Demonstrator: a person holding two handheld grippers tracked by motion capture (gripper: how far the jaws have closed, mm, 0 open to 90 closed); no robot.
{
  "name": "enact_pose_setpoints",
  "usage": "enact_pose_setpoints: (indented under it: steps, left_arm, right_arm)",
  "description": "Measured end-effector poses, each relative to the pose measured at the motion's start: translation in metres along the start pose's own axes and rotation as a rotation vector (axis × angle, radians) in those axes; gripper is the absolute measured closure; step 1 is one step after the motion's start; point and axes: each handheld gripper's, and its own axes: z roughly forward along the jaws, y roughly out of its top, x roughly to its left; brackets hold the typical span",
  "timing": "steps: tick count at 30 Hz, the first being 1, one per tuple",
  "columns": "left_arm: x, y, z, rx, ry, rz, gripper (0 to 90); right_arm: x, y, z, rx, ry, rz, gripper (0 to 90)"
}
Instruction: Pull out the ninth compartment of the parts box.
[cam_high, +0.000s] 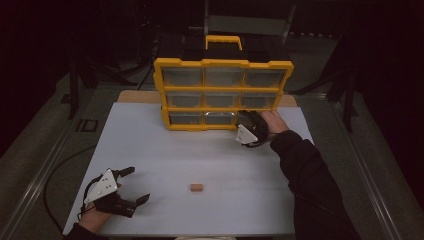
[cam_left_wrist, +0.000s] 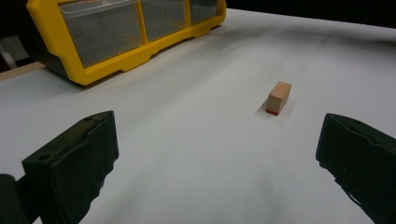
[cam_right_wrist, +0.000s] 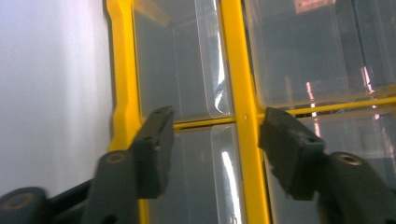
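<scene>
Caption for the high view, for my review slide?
Right gripper at the bottom-right drawer of the yellow organizer; left gripper open near a small wooden block.

The desk (cam_high: 165, 165) has a flat white top, with a strip of bare wood showing along its far edge. A yellow drawer cabinet (cam_high: 222, 95) with clear drawers in three rows of three stands upright at the middle of the far edge, a yellow handle on its top. A small tan block (cam_high: 196, 187) with a red end lies alone on the white surface near the middle of the near edge, well apart from the cabinet.
</scene>
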Motion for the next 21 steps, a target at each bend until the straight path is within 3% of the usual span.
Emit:
enact_pose_setpoints:
  steps: [6, 18, 21]
  left_arm:
    - [0.000, 0.000, 0.000, 0.000, 0.003, 0.001, 0.0]
    - [0.000, 0.000, 0.000, 0.001, 0.002, 0.003, 0.0]
    - [0.000, 0.000, 0.000, 0.002, 0.002, 0.002, 0.0]
  right_arm:
    - [0.003, -0.005, 0.007, 0.010, -0.017, -0.043, 54.1]
    - [0.004, -0.009, 0.012, 0.024, -0.017, -0.043, 63.3]
    - [0.004, -0.007, 0.012, 0.043, -0.028, -0.076, 67.6]
